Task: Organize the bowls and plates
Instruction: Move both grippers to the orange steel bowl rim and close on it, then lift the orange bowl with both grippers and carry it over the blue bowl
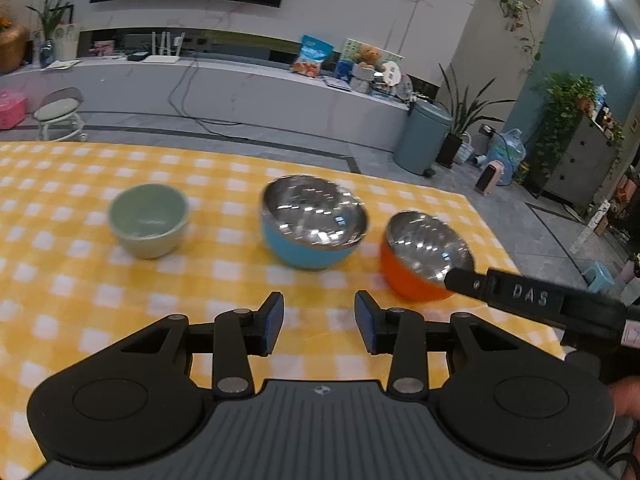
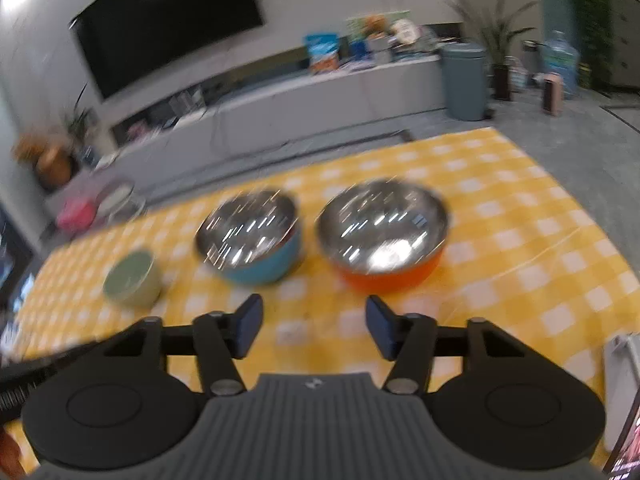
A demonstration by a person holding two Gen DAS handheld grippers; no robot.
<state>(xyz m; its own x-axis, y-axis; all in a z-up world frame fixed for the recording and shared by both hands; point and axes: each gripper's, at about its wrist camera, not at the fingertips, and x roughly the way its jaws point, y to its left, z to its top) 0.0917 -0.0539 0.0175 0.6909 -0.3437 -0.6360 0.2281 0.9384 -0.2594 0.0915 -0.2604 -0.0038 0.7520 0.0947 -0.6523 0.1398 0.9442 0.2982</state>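
Observation:
Three bowls stand in a row on the yellow checked tablecloth (image 1: 80, 280): a pale green ceramic bowl (image 1: 149, 225) at left, a blue steel-lined bowl (image 1: 313, 222) in the middle, an orange steel-lined bowl (image 1: 424, 256) at right. My left gripper (image 1: 319, 322) is open and empty, just short of the blue bowl. My right gripper (image 2: 315, 326) is open and empty, short of the gap between the blue bowl (image 2: 250, 236) and the orange bowl (image 2: 384, 234). The green bowl (image 2: 132, 278) is at left in the right wrist view. The right gripper's finger (image 1: 520, 296) reaches to the orange bowl's near rim.
The table's far edge (image 1: 280, 156) and right edge (image 1: 500, 240) drop to a grey floor. A grey bin (image 1: 424, 136), plants and a TV console stand beyond. A white object (image 2: 622, 392) lies at the table's right near corner. The right wrist view is blurred.

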